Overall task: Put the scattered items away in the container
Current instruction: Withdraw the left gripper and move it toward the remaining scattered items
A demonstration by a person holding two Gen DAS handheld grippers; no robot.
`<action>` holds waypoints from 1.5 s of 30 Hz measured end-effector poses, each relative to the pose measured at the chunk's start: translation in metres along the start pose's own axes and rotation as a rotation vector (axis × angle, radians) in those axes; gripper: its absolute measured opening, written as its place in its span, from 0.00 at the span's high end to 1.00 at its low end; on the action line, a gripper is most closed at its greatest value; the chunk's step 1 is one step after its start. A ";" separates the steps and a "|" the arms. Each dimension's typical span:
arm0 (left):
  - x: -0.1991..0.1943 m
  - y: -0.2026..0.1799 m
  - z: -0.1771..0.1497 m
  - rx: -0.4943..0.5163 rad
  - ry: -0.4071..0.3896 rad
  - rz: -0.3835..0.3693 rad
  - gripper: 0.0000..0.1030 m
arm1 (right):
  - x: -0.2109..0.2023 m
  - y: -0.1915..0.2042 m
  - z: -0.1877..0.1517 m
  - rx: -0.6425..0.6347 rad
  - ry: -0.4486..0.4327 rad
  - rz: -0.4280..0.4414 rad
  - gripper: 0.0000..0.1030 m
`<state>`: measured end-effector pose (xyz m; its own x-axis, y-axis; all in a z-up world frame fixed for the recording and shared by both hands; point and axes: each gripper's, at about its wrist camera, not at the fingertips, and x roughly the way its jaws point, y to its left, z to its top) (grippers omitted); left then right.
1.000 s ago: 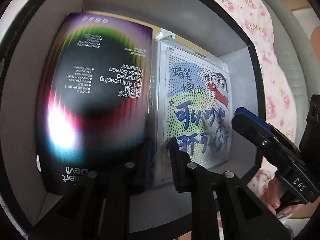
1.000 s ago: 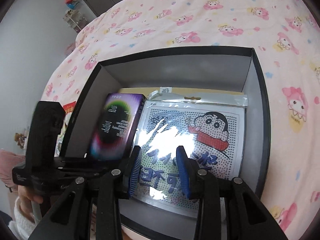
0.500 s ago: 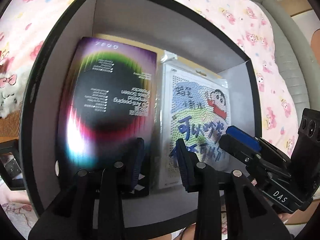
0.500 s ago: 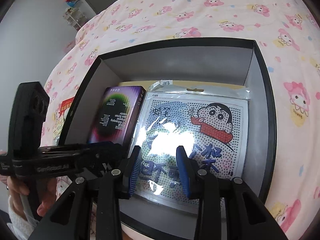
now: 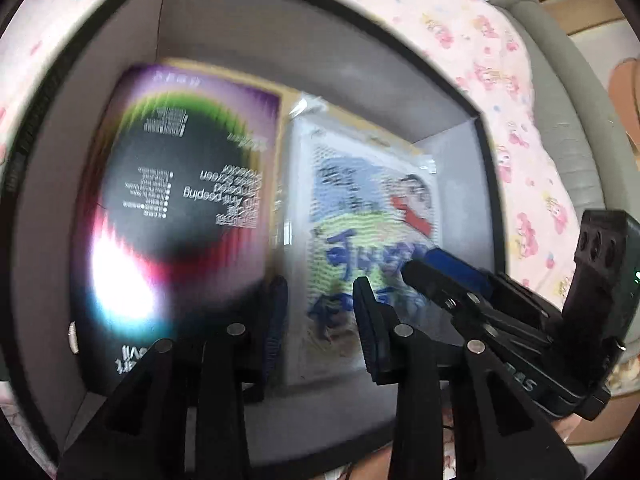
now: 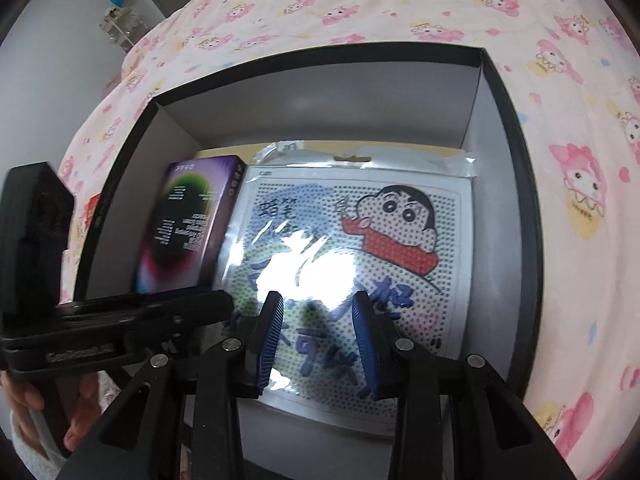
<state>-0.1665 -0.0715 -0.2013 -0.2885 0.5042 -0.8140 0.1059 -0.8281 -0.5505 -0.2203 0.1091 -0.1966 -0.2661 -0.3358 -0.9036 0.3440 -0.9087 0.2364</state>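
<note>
A black box with grey inner walls (image 5: 248,40) (image 6: 320,92) sits on the bed. Inside lie a purple-and-black screen protector pack (image 5: 180,208) (image 6: 188,224) on the left and a cartoon bead-art kit in a clear bag (image 5: 368,240) (image 6: 360,248) on the right. My left gripper (image 5: 320,320) is open and empty above the near edge, between the two items. My right gripper (image 6: 316,336) is open and empty over the kit's near part. Each gripper shows in the other's view: the right gripper body in the left wrist view (image 5: 520,320), the left gripper body in the right wrist view (image 6: 120,320).
The box rests on a pink cartoon-print bedspread (image 6: 400,4). A grey padded bed edge (image 5: 568,120) runs at the right of the left wrist view. A red item (image 6: 90,208) lies on the bedspread left of the box.
The left gripper has pulled back and up from the box, so more of the rim shows. The right gripper has moved closer over the kit. Both items stay put.
</note>
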 end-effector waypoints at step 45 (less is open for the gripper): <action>-0.237 0.069 -0.141 0.091 -0.450 0.115 0.66 | -0.112 0.253 -0.080 -0.316 -0.235 0.180 0.63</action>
<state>0.0430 -0.2137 -0.0720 -0.6654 0.2681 -0.6967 0.0832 -0.9008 -0.4261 -0.0314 -0.0631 -0.0643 -0.3622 -0.5624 -0.7433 0.6524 -0.7225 0.2288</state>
